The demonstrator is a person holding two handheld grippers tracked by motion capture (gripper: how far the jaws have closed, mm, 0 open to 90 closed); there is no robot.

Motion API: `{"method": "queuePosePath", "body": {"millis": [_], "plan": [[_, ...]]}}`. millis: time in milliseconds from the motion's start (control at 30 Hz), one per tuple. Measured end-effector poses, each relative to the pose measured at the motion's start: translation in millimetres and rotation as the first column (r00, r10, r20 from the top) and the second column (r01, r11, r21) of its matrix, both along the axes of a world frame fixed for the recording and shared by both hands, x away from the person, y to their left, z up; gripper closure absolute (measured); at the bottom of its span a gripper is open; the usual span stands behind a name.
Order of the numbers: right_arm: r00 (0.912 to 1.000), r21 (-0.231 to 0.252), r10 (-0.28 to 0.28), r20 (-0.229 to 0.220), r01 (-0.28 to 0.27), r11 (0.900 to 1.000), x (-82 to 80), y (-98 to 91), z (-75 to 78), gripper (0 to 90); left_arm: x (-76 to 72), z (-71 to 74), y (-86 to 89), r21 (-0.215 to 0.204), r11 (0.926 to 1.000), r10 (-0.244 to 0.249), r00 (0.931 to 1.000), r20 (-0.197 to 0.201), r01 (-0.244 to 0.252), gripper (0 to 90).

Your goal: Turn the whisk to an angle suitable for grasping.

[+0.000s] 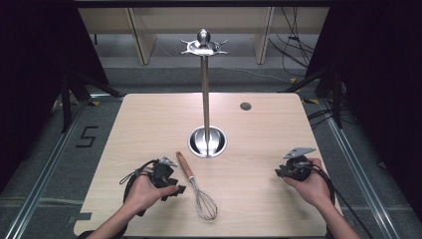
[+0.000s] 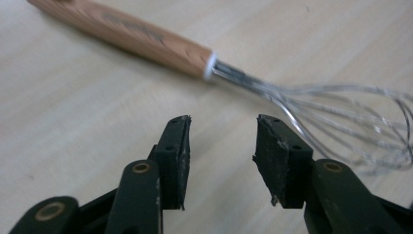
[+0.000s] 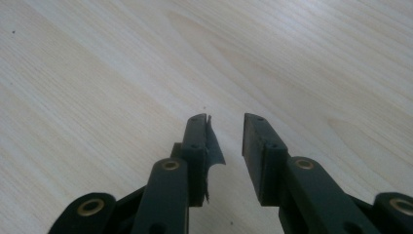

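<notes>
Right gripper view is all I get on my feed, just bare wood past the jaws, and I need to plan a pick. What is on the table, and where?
Observer: A whisk lies flat beside the left gripper, its wooden handle pointing away from the person.
Operator: Is the left gripper already on it?
Observer: No. In the left gripper view its jaws stand open with bare table between them, and the handle lies beyond their tips.
Operator: Anything else out there?
Observer: A tall metal stand rises from a round base at the table's middle, with small hooks around its top.
Operator: And my gripper?
Observer: The right gripper sits near the table's right edge, apart from the whisk.
</notes>
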State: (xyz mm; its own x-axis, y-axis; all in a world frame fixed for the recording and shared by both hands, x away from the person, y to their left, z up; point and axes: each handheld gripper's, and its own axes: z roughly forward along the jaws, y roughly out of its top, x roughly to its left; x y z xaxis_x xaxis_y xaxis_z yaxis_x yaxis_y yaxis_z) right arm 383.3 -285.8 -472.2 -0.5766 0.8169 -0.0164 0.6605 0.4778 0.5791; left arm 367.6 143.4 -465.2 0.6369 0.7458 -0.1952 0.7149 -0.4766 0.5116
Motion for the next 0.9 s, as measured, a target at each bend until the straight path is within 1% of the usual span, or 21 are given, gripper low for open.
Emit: {"method": "queuePosePath", "body": {"millis": [67, 100, 133, 167, 200, 233, 267, 300, 333, 367, 400, 433, 500, 600, 700, 733, 767, 800, 833, 867, 900], "plan": [[1.0000, 0.001, -0.003, -0.004, 0.003, 1.0000, 0.4, -0.4, -0.4, 71.4, 7.5, 2.3, -1.8, -0.001, 0.9984, 0.056, 0.9984, -0.005, -0.056, 51.5], [0.9995, 0.020, -0.014, 0.027, 0.014, 0.9997, 0.8, 0.9, -4.0, 71.2, 13.9, 2.8, -2.1, 0.011, 0.9949, 0.101, 0.9946, -0.025, -0.100, 48.1], [0.9995, 0.020, -0.014, 0.027, 0.014, 0.9997, 0.8, 0.9, -4.0, 71.2, 13.9, 2.8, -2.1, 0.011, 0.9949, 0.101, 0.9946, -0.025, -0.100, 43.2], [0.9995, 0.027, -0.019, 0.023, 0.018, 0.9995, 0.4, 1.4, -4.2, 70.5, 23.1, 3.4, -2.2, 0.056, 0.9883, 0.144, 0.9889, -0.038, -0.142, 38.2], [0.9995, 0.027, -0.019, 0.023, 0.018, 0.9995, 0.4, 1.4, -4.2, 70.5, 23.1, 3.4, -2.2, 0.056, 0.9883, 0.144, 0.9889, -0.038, -0.142, 36.2], [0.9997, 0.026, -0.015, 0.019, 0.014, 0.9996, 0.3, 1.5, -3.9, 70.0, 32.0, 4.2, -2.9, 0.087, 0.9808, 0.179, 0.9826, -0.049, -0.175, 35.7], [0.9997, 0.026, -0.015, 0.019, 0.014, 0.9996, 0.3, 1.5, -3.9, 70.0, 32.0, 4.2, -2.9, 0.087, 0.9808, 0.179, 0.9826, -0.049, -0.175, 34.3], [0.9998, 0.023, -0.017, -0.009, 0.017, 0.9996, -0.2, 1.8, -2.3, 69.6, 39.3, 2.0, -7.2, 0.069, 0.9648, 0.259, 0.9611, -0.095, -0.254, 32.3], [0.9998, 0.025, -0.018, -0.010, 0.018, 0.9995, 0.0, 2.0, -2.7, 69.4, 39.3, 2.0, -7.2, 0.069, 0.9648, 0.259, 0.9611, -0.095, -0.254, 31.8], [0.9995, 0.013, -0.013, -0.029, 0.014, 0.9998, -0.1, 1.4, -1.2, 69.2, 46.5, 0.5, -9.1, 0.072, 0.9609, 0.275, 0.9542, -0.119, -0.268, 30.8], [0.9995, 0.013, -0.013, -0.029, 0.014, 0.9998, -0.1, 1.4, -1.2, 69.2, 46.5, 0.5, -9.1, 0.072, 0.9609, 0.275, 0.9542, -0.119, -0.268, 30.2], [0.9994, 0.009, -0.007, -0.033, 0.008, 0.9999, 0.5, 1.2, -1.6, 68.9, 54.3, 0.3, -11.7, 0.093, 0.9629, 0.264, 0.9543, -0.139, -0.253, 30.1], [0.9998, 0.003, 0.002, -0.018, -0.002, 1.0000, 1.1, 1.1, -2.9, 68.8, 60.4, -0.6, -17.9, 0.097, 0.9596, 0.276, 0.9505, -0.143, -0.264, 29.6], [0.9998, 0.007, 0.004, -0.018, -0.003, 1.0000, 0.9, 1.5, -2.5, 68.5, 67.7, -3.5, -26.7, 0.131, 0.9658, 0.243, 0.9565, -0.161, -0.223, 28.8], [0.9996, 0.007, 0.010, -0.025, -0.010, 0.9999, 0.3, 1.3, -2.3, 68.2, 70.8, -5.8, -31.9, 0.146, 0.9624, 0.251, 0.9557, -0.153, -0.229, 28.9], [0.9994, 0.012, 0.001, -0.035, 0.000, 0.9999, -0.1, 1.9, -1.6, 68.2, 71.3, -7.0, -33.6, 0.149, 0.9587, 0.264, 0.9528, -0.150, -0.242, 28.9], [0.9994, 0.012, 0.002, -0.035, -0.001, 0.9999, 0.0, 2.0, -1.9, 68.2, 71.6, -6.2, -35.0, 0.180, 0.9497, 0.284, 0.9473, -0.148, -0.256, 28.9], [1.0000, 0.019, 0.009, 0.002, -0.009, 0.9998, 0.9, 2.2, -5.8, 68.1, 72.0, -8.2, -36.2, 0.169, 0.9465, 0.299, 0.9437, -0.141, -0.275, 29.0], [0.9997, 0.006, 0.013, -0.023, -0.012, 0.9999, 0.7, 1.6, -3.4, 68.1, 72.0, -8.2, -36.2, 0.169, 0.9465, 0.299, 0.9437, -0.141, -0.275, 29.0], [0.9997, 0.008, 0.012, -0.021, -0.012, 0.9999, 1.2, 1.8, -3.7, 68.0, 74.1, -10.1, -37.7, 0.164, 0.9458, 0.304, 0.9421, -0.142, -0.280, 29.1], [0.9993, 0.012, 0.005, -0.036, -0.005, 0.9999, 0.8, 2.4, -2.8, 68.0, 73.7, -9.8, -41.5, 0.164, 0.9376, 0.333, 0.9277, -0.169, -0.306, 29.1]]}}
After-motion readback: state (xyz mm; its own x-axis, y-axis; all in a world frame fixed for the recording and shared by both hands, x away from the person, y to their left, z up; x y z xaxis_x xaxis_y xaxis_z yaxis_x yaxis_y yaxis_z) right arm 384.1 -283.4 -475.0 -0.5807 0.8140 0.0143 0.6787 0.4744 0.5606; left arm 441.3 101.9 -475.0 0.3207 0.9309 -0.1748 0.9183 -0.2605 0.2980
